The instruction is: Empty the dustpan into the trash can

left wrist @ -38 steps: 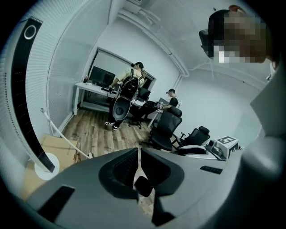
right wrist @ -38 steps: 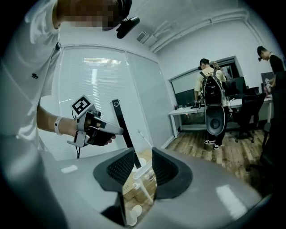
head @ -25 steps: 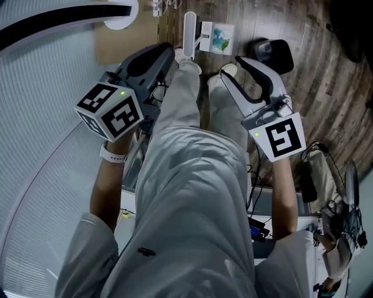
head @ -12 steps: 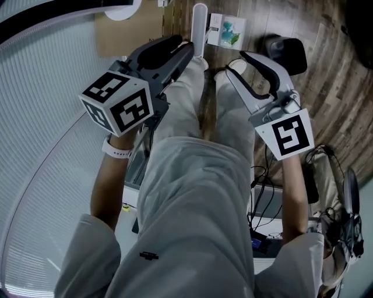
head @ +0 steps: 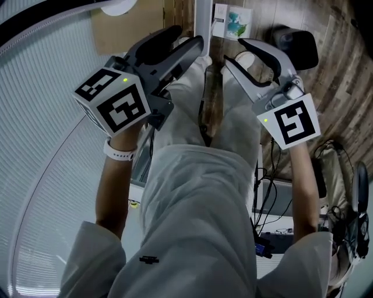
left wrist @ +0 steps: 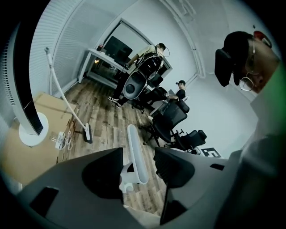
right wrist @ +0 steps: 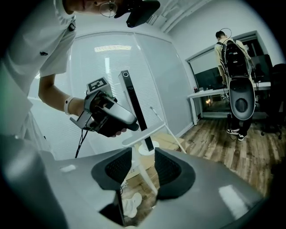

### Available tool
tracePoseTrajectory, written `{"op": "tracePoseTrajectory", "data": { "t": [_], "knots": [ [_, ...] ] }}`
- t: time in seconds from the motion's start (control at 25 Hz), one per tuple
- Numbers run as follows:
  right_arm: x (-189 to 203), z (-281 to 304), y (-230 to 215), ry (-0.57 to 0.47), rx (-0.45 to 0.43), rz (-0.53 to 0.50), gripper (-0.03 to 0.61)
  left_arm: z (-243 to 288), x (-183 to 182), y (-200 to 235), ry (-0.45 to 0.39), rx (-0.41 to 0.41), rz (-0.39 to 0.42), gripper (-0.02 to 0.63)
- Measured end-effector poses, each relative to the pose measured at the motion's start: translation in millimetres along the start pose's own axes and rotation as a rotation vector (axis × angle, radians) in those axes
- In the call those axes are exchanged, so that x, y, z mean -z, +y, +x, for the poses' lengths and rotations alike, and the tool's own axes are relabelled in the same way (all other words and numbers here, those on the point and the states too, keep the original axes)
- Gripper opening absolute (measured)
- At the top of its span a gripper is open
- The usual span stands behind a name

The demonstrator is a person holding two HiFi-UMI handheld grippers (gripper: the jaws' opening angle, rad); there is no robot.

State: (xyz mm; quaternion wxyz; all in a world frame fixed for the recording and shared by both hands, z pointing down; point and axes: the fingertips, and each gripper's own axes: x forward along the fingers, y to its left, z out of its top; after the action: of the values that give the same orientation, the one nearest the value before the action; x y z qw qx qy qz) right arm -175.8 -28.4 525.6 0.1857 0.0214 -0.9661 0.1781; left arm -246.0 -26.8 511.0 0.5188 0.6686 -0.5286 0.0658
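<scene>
Above the wooden floor point(head: 338, 81) ahead | dustpan handle point(head: 202, 17) stands upright, just beyond your left gripper point(head: 186, 38) | its fingers, just opened wide, frame it untouched | right gripper point(head: 234, 51) fingers apart, empty, slightly farther.

a floor point(left wrist: 105, 114) of brown wood-look planks runs back to a long desk point(left wrist: 103, 57) under a dark window point(right wrist: 208, 67), with black office chairs point(left wrist: 172, 118) grouped to one side before a plain white wall point(left wrist: 210, 112). the near wall point(head: 41, 174) is white and finely ribbed, and at its foot a flat sheet of cardboard point(left wrist: 47, 107) lies on the floor under a round white base point(left wrist: 30, 133). cool, even light fills the room; one person point(left wrist: 147, 51) stands by the desk.
</scene>
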Motion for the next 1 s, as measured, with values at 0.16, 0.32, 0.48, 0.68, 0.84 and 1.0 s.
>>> {"op": "tracePoseTrajectory", "data": {
  "t": [0.16,0.32,0.48,0.68,0.84,1.0],
  "knots": [
    [7,11,2,0.015,-0.042,-0.068,0.164,6,2,8,0.011,0.017,-0.010,0.210],
    [17,15,11,0.074,-0.087,-0.187,0.103,7,4,7,0.018,0.049,-0.034,0.212],
    [32,23,18,0.124,-0.122,-0.245,0.110,13,3,3,0.026,0.082,-0.025,0.219],
    [59,35,15,0.199,-0.181,-0.259,0.137,32,-2,-1,0.049,0.132,-0.048,0.224],
    [64,42,5,0.203,-0.181,-0.252,0.138,49,-6,1,0.070,0.168,-0.042,0.235],
    [67,45,3,0.207,-0.172,-0.293,0.080,55,-3,-1,0.106,0.207,-0.044,0.235]
  ]
}}
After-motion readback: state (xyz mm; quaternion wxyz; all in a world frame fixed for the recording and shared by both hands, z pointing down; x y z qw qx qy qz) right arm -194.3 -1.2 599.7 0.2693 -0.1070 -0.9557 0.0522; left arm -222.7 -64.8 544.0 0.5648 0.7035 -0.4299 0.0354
